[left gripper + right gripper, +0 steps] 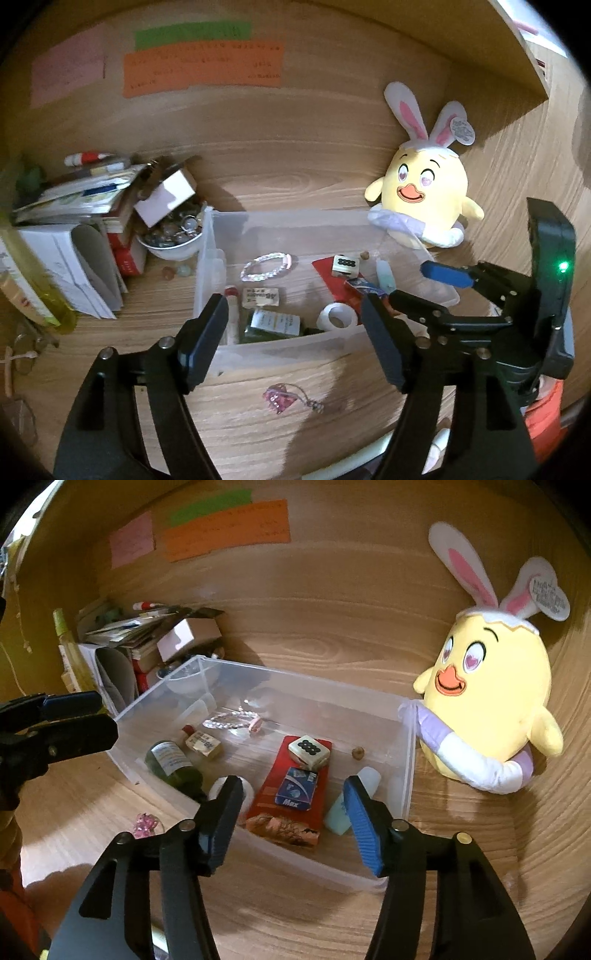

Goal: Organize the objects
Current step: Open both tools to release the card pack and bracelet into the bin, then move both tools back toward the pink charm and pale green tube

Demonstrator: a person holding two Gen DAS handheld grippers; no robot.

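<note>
Left gripper [295,328] spread wide, nothing between the pads. Right gripper [291,812] likewise spread, nothing held. Clear plastic bin [406,738] directly ahead of both, on the wooden desk [314,923]. Inside, beyond the right fingertips: red packet [269,797], blue box [295,788], dice [308,752], green bottle [171,762], bracelet [231,719]. Pink charm [279,398] outside the bin, between and just below the left fingers. Plush chick [491,709] touching the bin's far right corner.
</note>
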